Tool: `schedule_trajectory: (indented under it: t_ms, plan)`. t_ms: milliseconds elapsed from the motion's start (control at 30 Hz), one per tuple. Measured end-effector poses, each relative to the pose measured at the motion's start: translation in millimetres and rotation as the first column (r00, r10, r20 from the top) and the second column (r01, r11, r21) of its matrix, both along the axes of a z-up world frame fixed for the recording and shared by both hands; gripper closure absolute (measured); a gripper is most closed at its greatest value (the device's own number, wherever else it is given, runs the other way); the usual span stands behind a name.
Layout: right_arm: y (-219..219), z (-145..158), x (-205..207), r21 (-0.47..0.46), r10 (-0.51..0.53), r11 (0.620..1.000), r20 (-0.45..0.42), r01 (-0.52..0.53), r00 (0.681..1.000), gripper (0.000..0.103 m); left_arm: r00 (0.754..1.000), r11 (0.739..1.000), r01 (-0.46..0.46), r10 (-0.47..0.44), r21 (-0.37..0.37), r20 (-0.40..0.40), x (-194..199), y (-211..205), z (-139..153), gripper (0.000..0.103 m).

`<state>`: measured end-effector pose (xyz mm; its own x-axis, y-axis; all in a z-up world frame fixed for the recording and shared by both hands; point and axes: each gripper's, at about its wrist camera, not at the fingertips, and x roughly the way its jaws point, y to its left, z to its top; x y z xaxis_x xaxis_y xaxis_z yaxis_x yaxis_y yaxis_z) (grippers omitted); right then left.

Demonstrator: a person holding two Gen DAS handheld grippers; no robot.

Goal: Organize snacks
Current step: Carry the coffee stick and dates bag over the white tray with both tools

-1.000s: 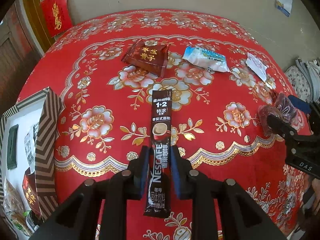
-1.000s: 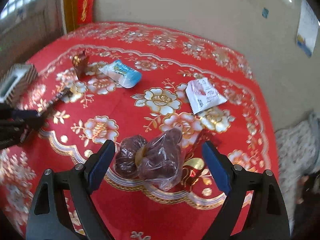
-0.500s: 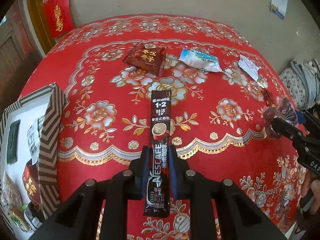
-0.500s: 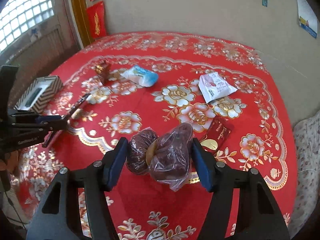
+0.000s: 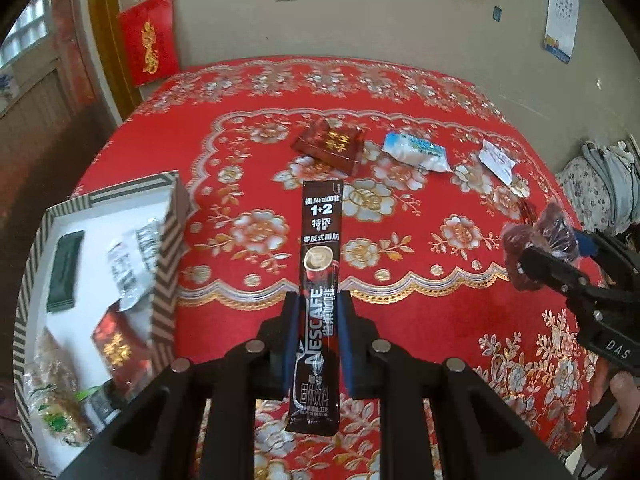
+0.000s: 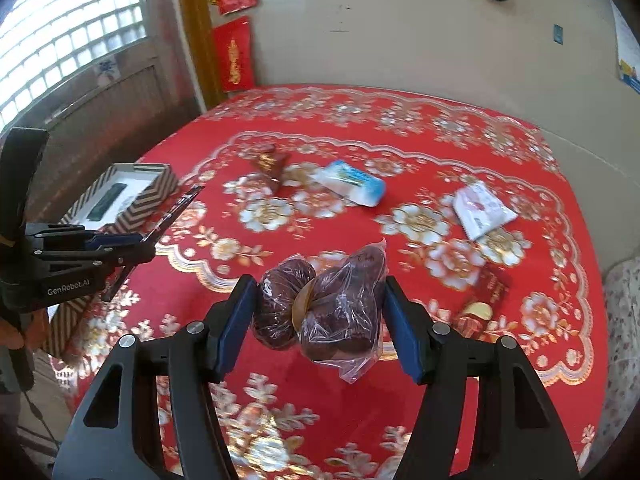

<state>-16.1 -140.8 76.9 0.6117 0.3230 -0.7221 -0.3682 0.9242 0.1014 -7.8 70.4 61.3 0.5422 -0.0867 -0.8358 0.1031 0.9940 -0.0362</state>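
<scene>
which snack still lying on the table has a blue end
The white packet with the blue end, mid-table between the dark red packet and the plain white sachet.

The box at the table's left edge is cut off by the left wrist picture's rim, and the packets in its near corner are blurred beyond reading. In the right wrist view, the sachet beside the box shows edge-on, its print hidden. Right of the box, the white packet's red print is too small to read.
</scene>
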Motion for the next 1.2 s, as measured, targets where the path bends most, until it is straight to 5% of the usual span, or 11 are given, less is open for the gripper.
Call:
schedule_trajectory:
  t_ms: [633, 1200]
  plan:
    - [113.3, 24.0, -8.8, -0.016, 0.166, 0.986, 0.048, -0.165, 0.985, 0.04, 0.987, 0.991, -0.135, 0.136, -0.018, 0.084, -31.4, 82.4, 27.3, 0.083]
    - [214.5, 29.9, -10.0, -0.054, 0.313, 0.949, 0.061, -0.31, 0.948, 0.04, 0.952, 0.954, -0.295, 0.299, -0.056, 0.072, -52.6, 175.9, 17.4, 0.083]
